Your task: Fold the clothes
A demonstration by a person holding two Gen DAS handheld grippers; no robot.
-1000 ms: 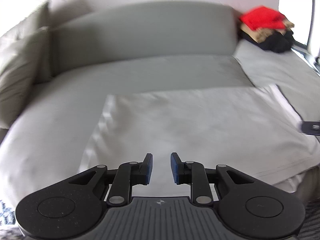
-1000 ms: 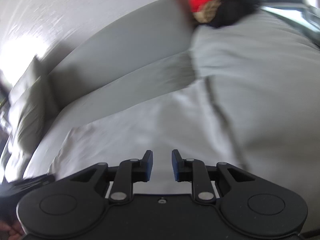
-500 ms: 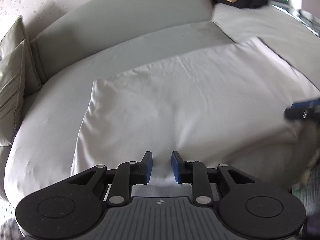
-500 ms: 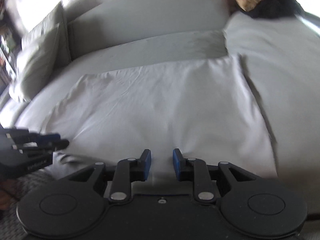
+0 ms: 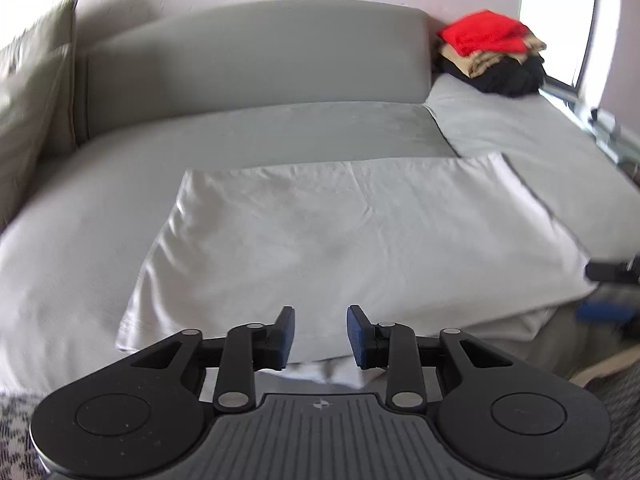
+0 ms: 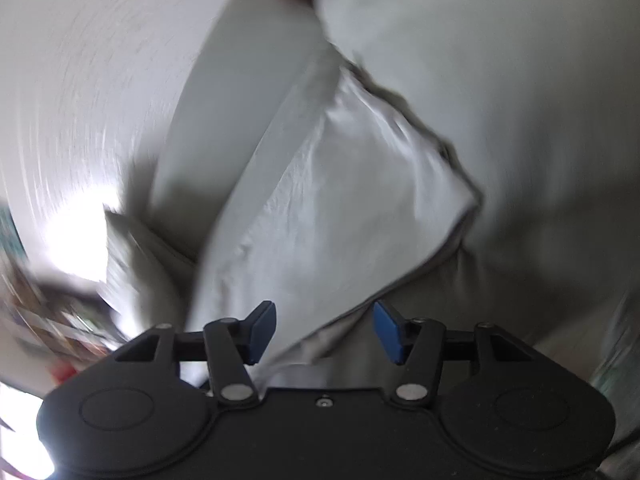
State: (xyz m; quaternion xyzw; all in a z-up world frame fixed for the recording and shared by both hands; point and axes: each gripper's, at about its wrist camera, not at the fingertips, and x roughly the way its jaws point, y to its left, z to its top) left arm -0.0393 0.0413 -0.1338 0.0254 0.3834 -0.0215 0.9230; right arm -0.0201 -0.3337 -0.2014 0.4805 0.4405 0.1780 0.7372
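A white cloth (image 5: 352, 240) lies spread flat as a rectangle on the grey sofa seat (image 5: 80, 248), its near edge hanging over the seat front. My left gripper (image 5: 320, 334) is open and empty, just above that near edge. My right gripper (image 6: 324, 330) is open wider and empty, tilted, over the cloth's (image 6: 328, 208) near right edge. The right gripper's fingers (image 5: 608, 272) show blurred at the right edge of the left wrist view, beside the cloth's right corner.
A pile of red, tan and black clothes (image 5: 492, 52) sits at the sofa's far right corner. The grey backrest (image 5: 256, 60) runs along the back. Cushions (image 5: 28, 92) stand at the left. A patterned rug (image 5: 16, 432) lies below the seat.
Both grippers have opened wider, the right one more. The right gripper has swung and rolled towards the cloth's right edge. The left view has pulled back and levelled.
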